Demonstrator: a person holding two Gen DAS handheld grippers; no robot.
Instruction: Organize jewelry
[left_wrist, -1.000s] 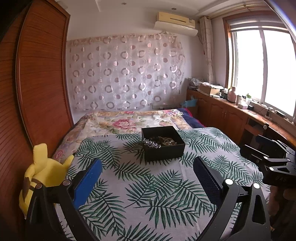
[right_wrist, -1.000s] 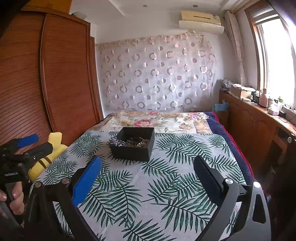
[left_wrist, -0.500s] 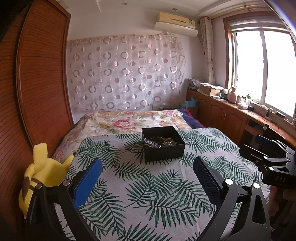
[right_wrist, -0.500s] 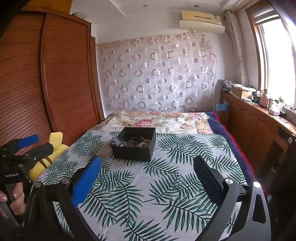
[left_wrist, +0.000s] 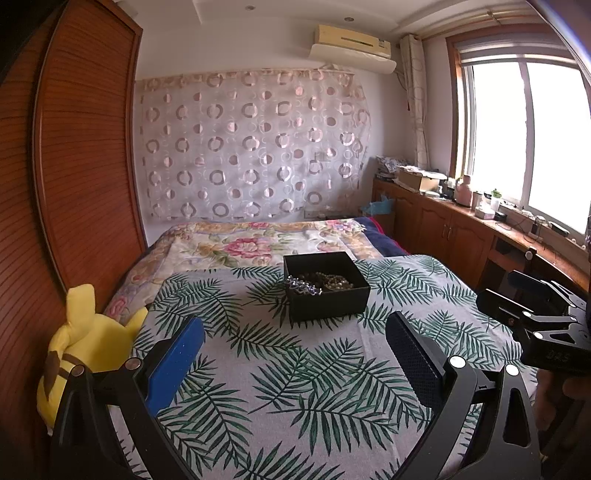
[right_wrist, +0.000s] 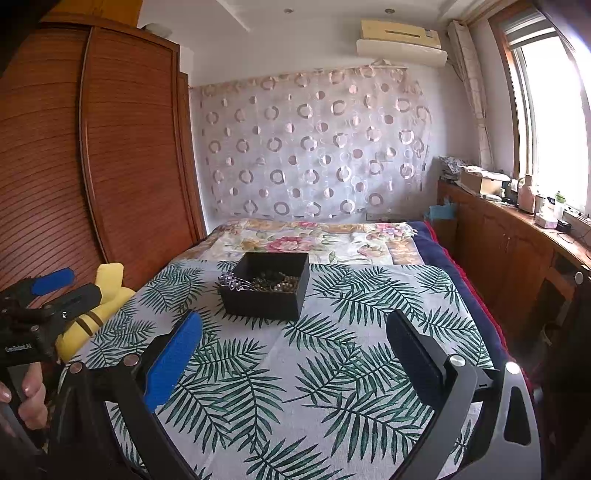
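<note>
A black open box stands on the palm-leaf bedspread, also in the right wrist view. It holds a tangle of jewelry: dark and pale beads, and a silvery-purple piece draped over its left rim. My left gripper is open and empty, short of the box. My right gripper is open and empty, short of the box too. Each gripper shows in the other's view, the right one at the right edge, the left one at the left edge.
The palm-leaf bedspread covers the near bed, a floral quilt lies beyond. A yellow plush toy sits at the bed's left edge by the wooden wardrobe. A cluttered wooden counter runs under the window on the right.
Almost nothing has moved. The right wrist view has drifted slightly, so the box sits a touch further right in it. Both grippers stay open.
</note>
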